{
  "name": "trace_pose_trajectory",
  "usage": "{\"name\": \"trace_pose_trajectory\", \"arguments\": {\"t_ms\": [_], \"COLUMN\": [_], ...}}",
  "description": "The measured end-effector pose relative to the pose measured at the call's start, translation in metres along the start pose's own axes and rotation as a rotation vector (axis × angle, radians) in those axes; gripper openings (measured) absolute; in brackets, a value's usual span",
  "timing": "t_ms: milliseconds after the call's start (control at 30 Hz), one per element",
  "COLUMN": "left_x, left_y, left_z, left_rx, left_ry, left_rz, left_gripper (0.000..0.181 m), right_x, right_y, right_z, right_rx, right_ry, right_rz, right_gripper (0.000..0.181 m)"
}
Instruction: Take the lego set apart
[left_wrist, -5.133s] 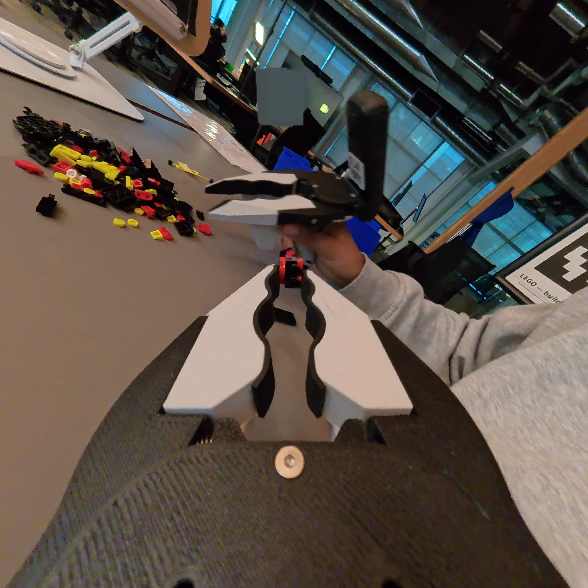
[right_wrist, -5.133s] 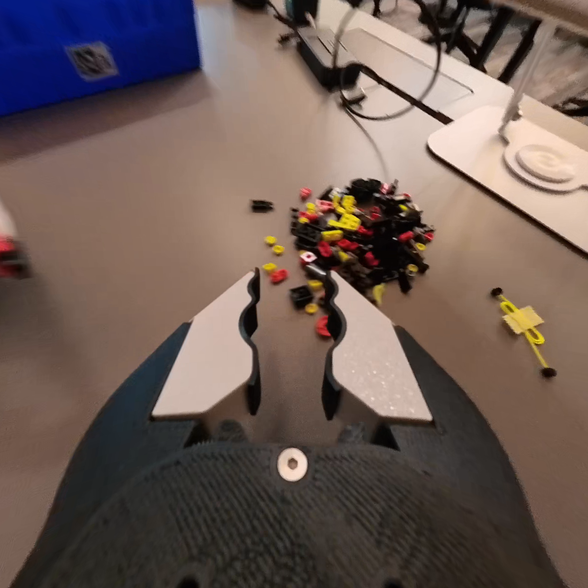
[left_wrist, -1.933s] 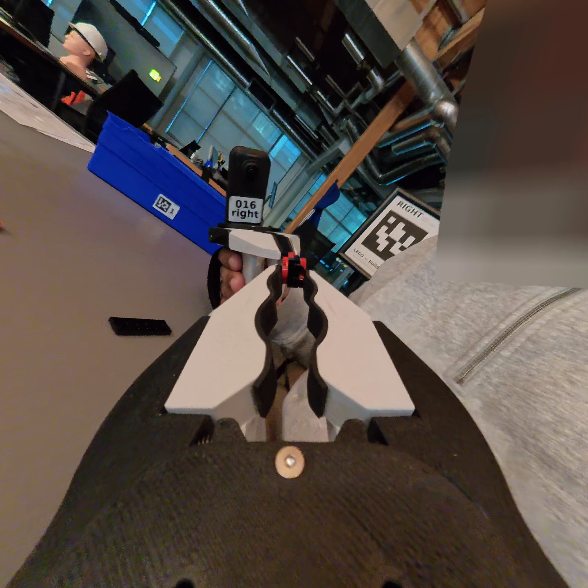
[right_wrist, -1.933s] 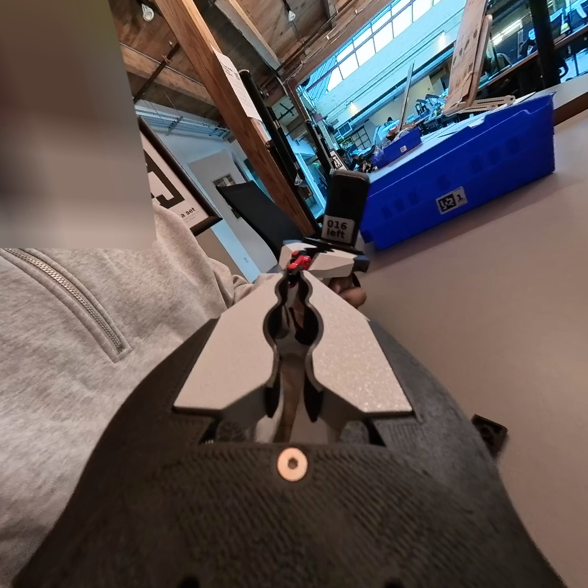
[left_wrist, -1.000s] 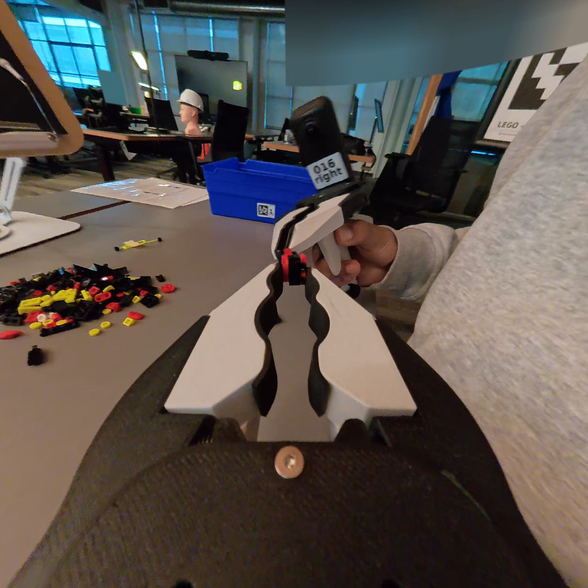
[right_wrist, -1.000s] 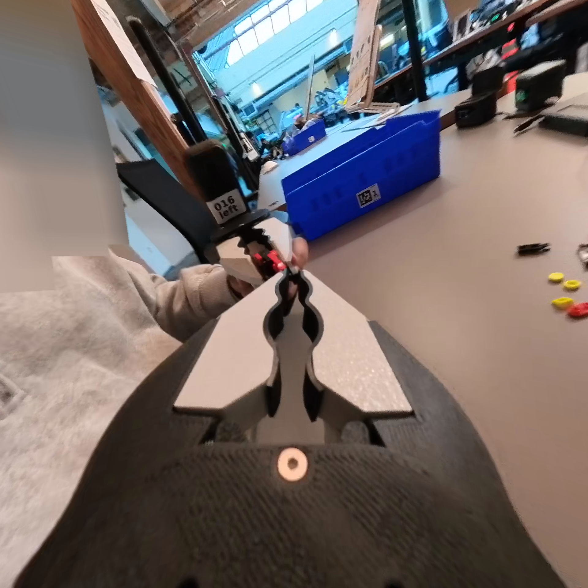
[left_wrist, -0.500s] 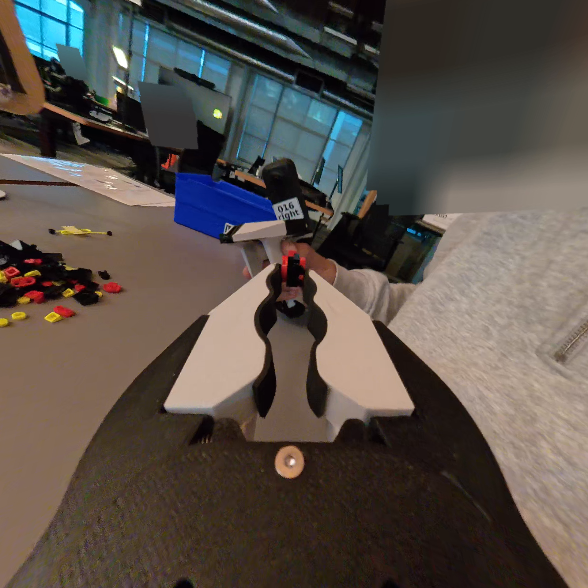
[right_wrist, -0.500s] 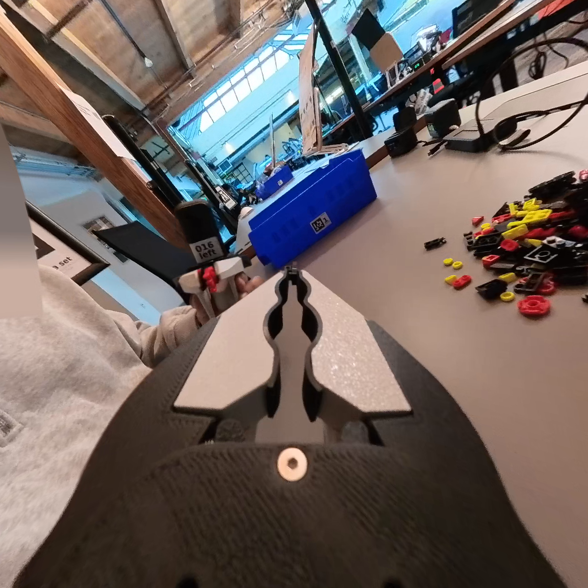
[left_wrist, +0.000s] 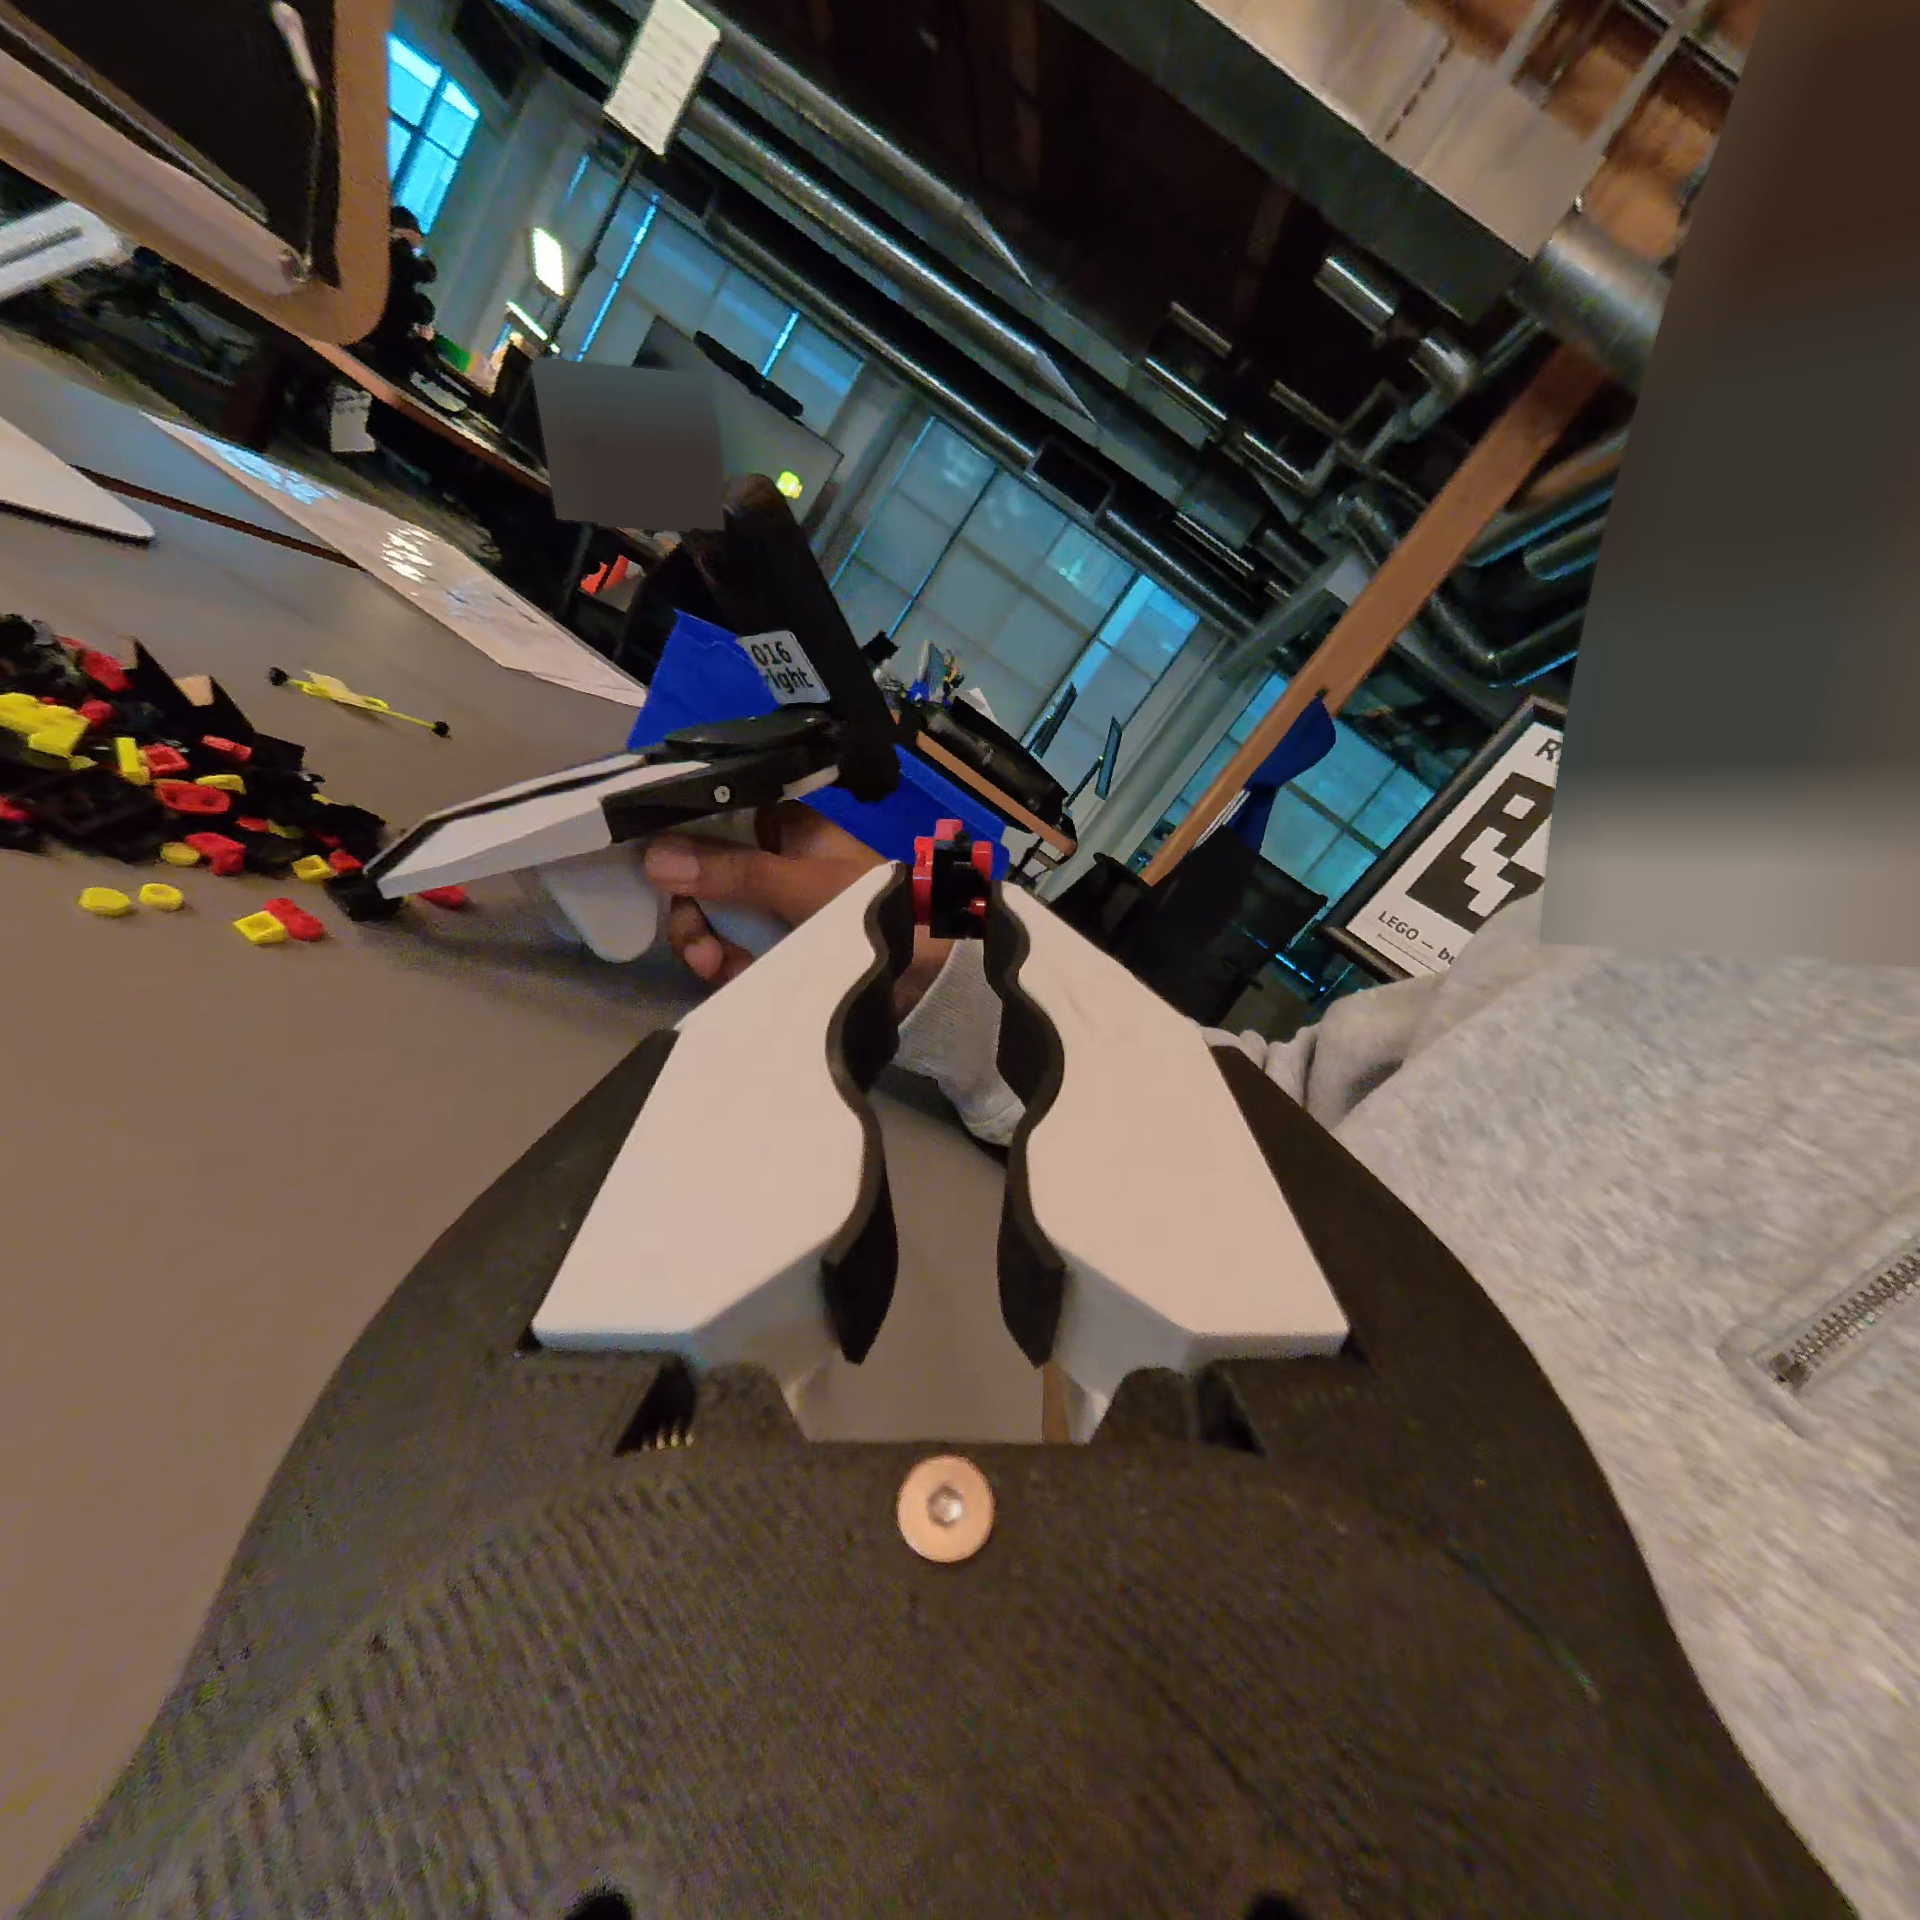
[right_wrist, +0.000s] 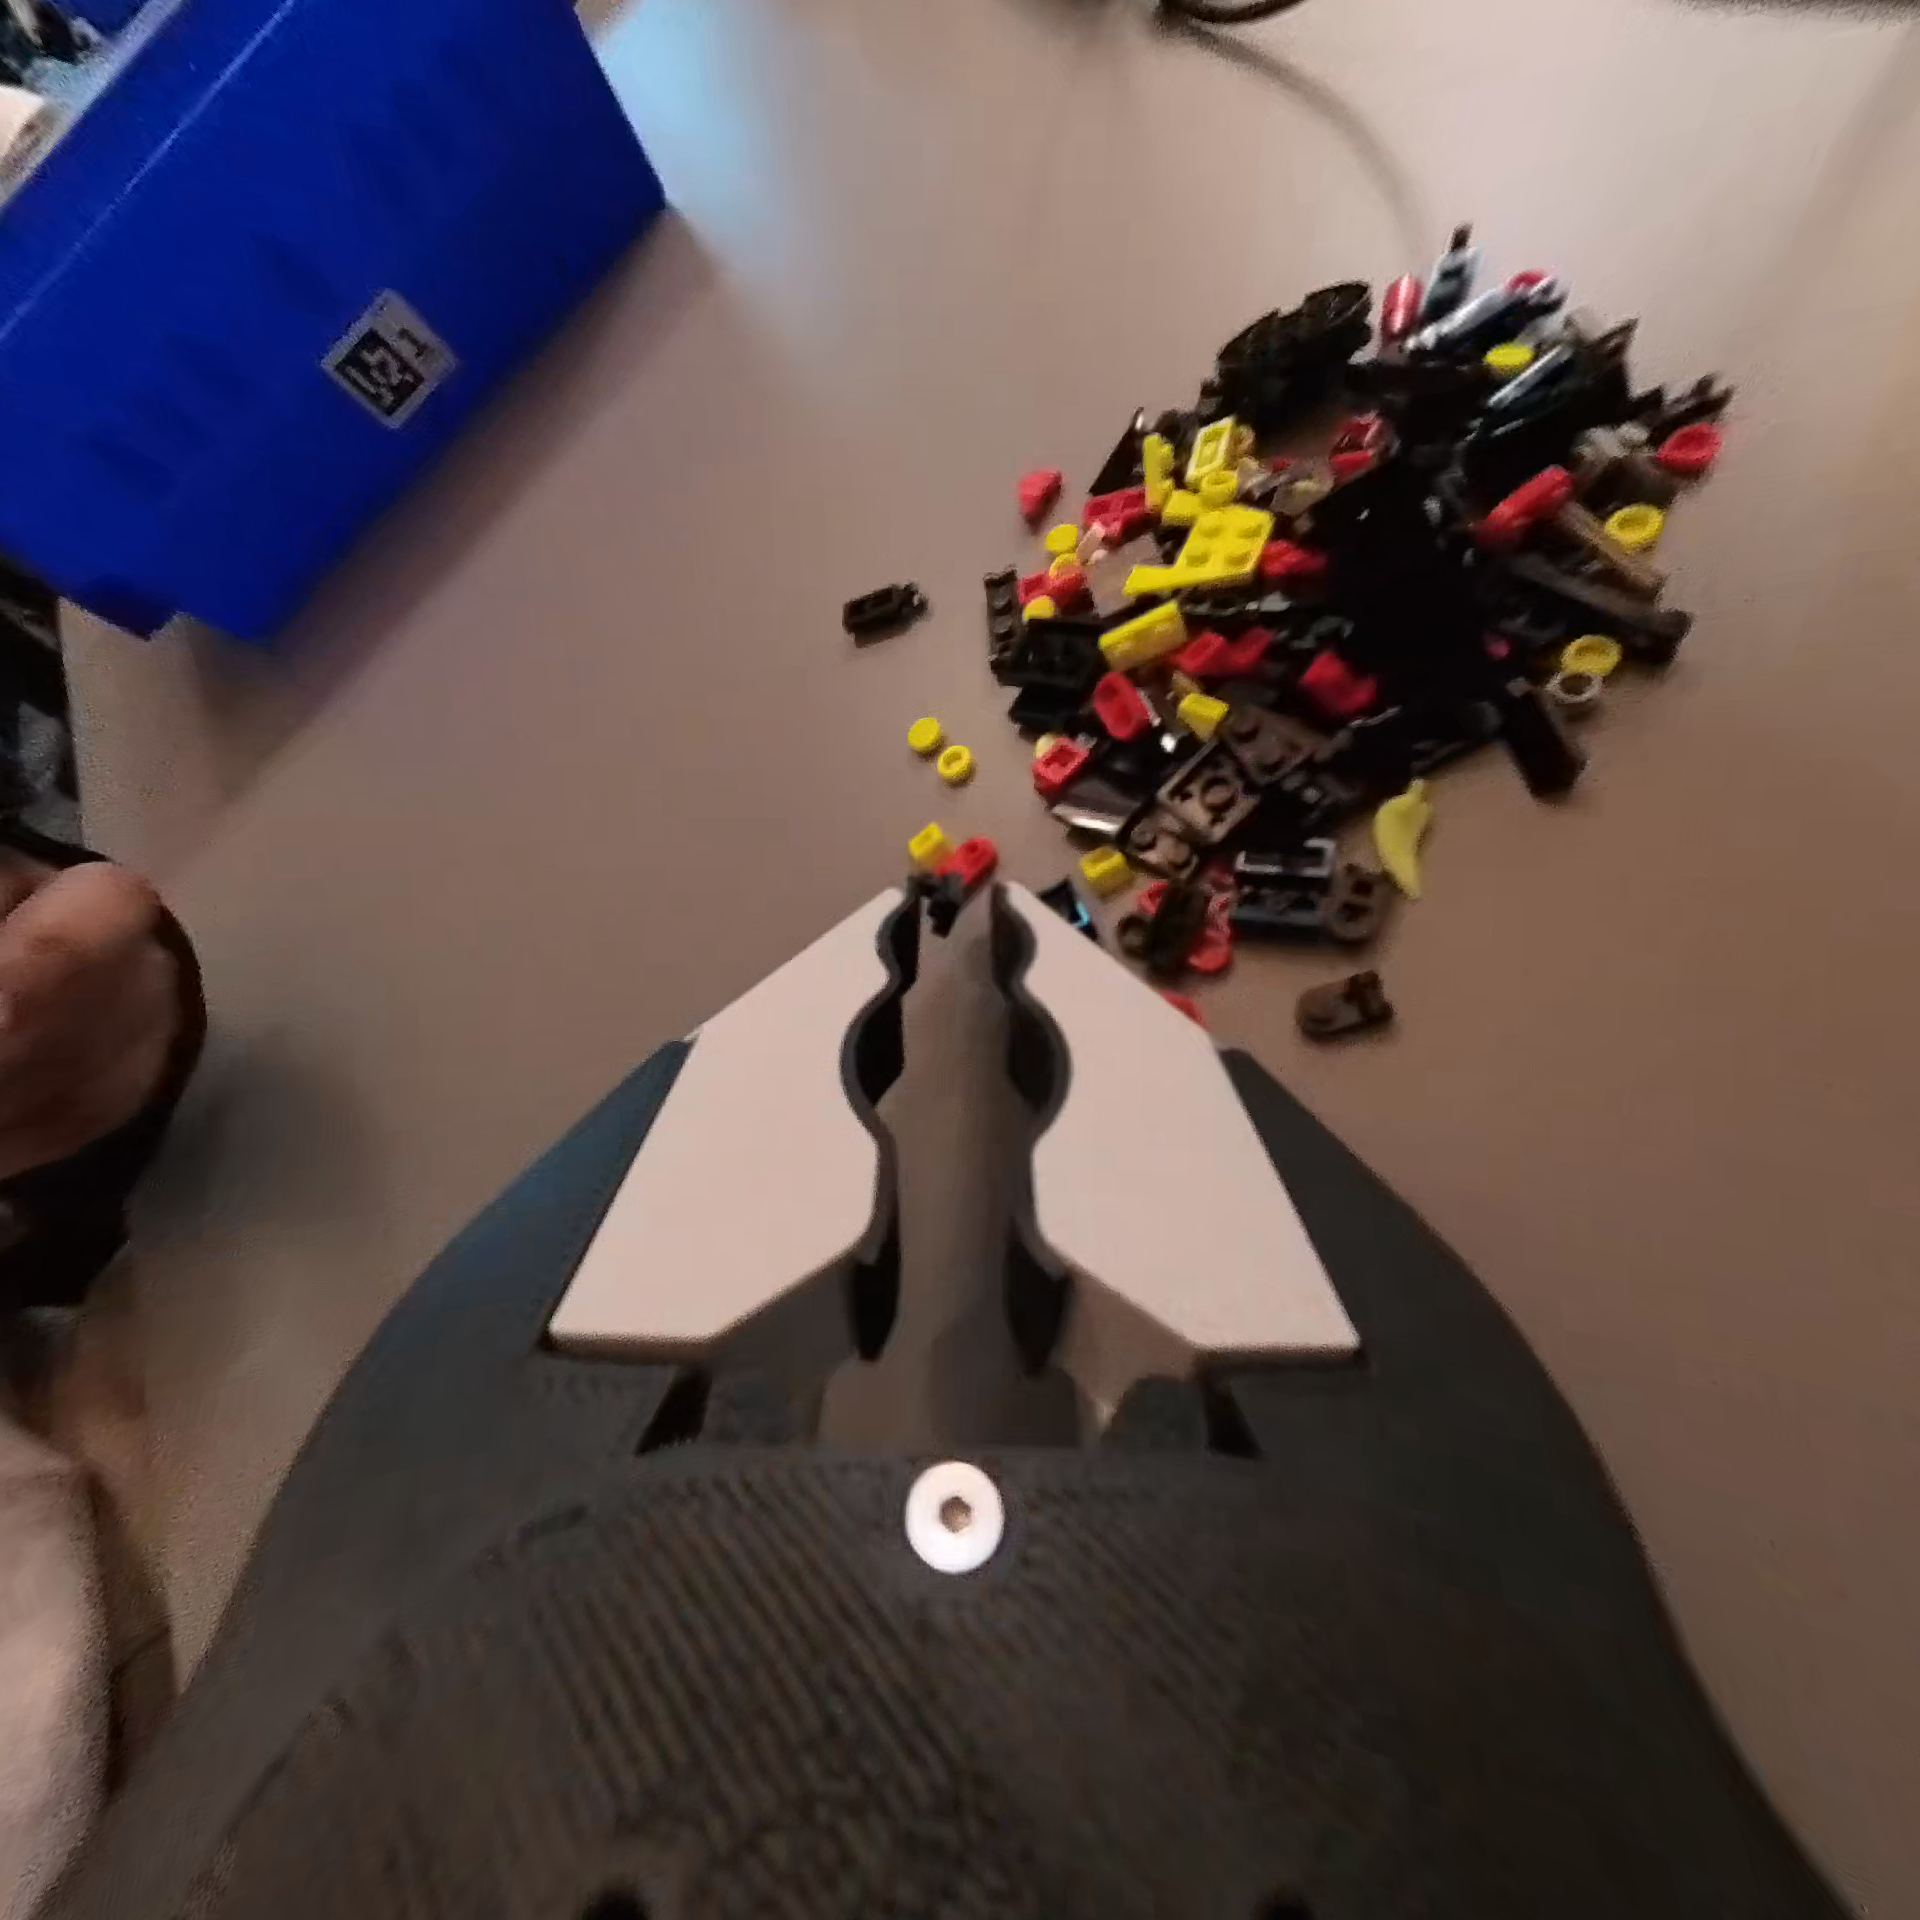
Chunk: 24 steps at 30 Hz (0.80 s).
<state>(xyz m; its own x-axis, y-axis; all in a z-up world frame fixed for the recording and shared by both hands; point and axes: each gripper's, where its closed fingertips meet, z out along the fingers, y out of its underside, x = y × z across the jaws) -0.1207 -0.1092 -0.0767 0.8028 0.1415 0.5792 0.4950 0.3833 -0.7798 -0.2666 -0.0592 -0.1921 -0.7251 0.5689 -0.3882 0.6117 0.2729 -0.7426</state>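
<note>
A grey table in a big workshop hall, with clutter round its edges.

The table (left_wrist: 208, 1091) is plain grey-brown. A blue bin (right_wrist: 260, 312) stands at its far side, a small square black-and-white tag (right_wrist: 388, 358) on its wall; the left wrist view shows the bin (left_wrist: 717, 686) too. A yellow strip with black ends (left_wrist: 353, 701) lies apart on the tabletop, near a white sheet of paper (left_wrist: 468, 603). A thin cable (right_wrist: 1351, 135) curves across the far tabletop. Behind stand tall windows (left_wrist: 1039, 582), ceiling pipes (left_wrist: 883, 239), a slanting wooden beam (left_wrist: 1382, 613) and a framed black-and-white sign (left_wrist: 1475, 842). A grey zipped sweatshirt (left_wrist: 1662, 1247) fills the right.
</note>
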Motion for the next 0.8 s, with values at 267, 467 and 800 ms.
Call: {"name": "trace_pose_trajectory", "arguments": {"t_ms": [267,467,800], "left_x": [-0.007,0.000,0.012], "left_y": [0.005,0.020,0.045], "left_z": [0.000,0.006,0.017], "left_rx": [-0.029,-0.109,-0.216], "left_ry": [-0.034,-0.008,0.033], "left_rz": [0.008,0.052,0.117], "left_gripper": [0.011,0.011,0.012], "right_x": [-0.074,-0.163,-0.175], "right_y": [-0.025,-0.001,0.025], "right_z": [-0.062,-0.098,-0.090], "right_rx": [0.331,0.457,0.376], "right_ry": [-0.194,-0.503,-0.573], "right_rz": [-0.143,-0.169,-0.218], "right_gripper": [0.038,0.034,0.003]}}
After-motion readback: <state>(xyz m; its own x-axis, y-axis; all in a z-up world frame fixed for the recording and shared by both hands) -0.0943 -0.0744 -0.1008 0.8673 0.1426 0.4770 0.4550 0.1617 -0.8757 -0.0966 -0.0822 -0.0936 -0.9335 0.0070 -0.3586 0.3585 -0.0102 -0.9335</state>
